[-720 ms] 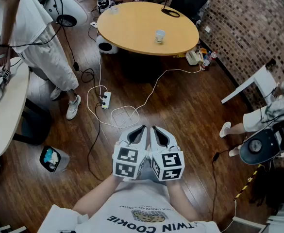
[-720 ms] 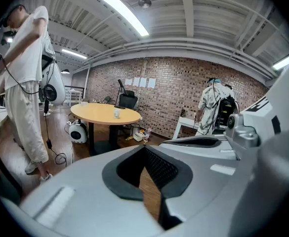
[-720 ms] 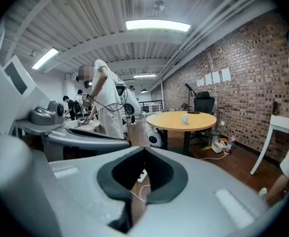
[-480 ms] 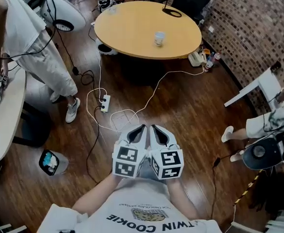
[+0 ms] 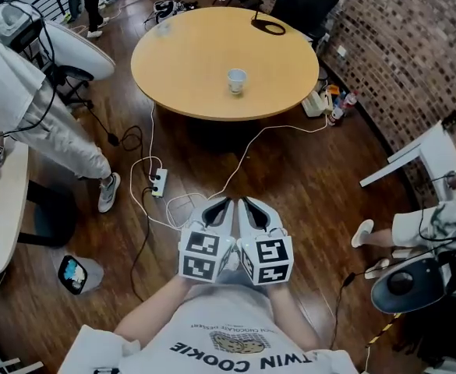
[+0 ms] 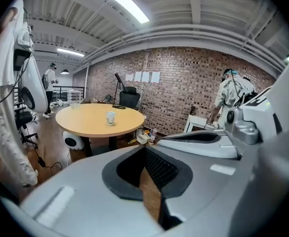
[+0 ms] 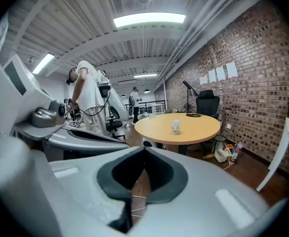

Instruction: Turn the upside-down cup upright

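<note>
A small white paper cup [image 5: 236, 80] stands near the middle of a round yellow table [image 5: 181, 61], far ahead of me. It is too far away to tell which end is up. The cup also shows in the left gripper view [image 6: 110, 117] and in the right gripper view [image 7: 176, 127]. I hold both grippers close to my chest, side by side and touching, above the wooden floor. The left gripper [image 5: 221, 206] is shut with nothing in it, and so is the right gripper [image 5: 248, 206]. Only a thin slit of floor shows between each pair of jaws.
White cables and a power strip [image 5: 159, 181] lie on the floor between me and the table. A person in white [image 5: 33, 115] stands at the left by a white desk [image 5: 9, 201]. A black ring [image 5: 272, 27] lies on the table's far side. A white chair [image 5: 422, 158] and a brick wall are at the right.
The table and cup have slid lower and leftward in the head view and look closer. Both grippers keep the same place against my chest and stay shut. The person at the left shifted.
</note>
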A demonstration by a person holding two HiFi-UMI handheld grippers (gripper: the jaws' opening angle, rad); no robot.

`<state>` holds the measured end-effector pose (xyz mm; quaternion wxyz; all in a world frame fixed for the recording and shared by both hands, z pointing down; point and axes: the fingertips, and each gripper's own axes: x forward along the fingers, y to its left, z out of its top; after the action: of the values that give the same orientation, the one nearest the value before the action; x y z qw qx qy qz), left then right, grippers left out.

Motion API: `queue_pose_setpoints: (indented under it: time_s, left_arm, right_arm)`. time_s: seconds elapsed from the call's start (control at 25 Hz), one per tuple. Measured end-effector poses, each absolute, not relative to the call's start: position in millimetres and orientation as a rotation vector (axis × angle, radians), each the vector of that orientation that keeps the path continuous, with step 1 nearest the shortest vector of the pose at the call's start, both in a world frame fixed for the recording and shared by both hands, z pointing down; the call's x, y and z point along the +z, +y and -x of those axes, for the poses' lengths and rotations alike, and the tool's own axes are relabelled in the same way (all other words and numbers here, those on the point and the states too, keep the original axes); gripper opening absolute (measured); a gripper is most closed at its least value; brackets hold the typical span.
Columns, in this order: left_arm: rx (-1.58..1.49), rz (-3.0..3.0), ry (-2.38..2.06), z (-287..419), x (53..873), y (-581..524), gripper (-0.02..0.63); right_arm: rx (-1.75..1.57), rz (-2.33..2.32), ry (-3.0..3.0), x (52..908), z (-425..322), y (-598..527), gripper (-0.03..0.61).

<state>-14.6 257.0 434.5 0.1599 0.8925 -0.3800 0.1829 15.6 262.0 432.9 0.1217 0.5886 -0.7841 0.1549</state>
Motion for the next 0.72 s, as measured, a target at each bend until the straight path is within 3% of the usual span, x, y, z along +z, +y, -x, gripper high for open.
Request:
queue_pose_setpoints:
  time_s: [0.72]
  left_arm:
    - [0.539, -2.529, -1.186, -40.3, 440.6, 149.8, 0.003]
  right_arm:
    - [0.391, -1.602, -2.383, 438.8, -69.9, 155.4, 0.003]
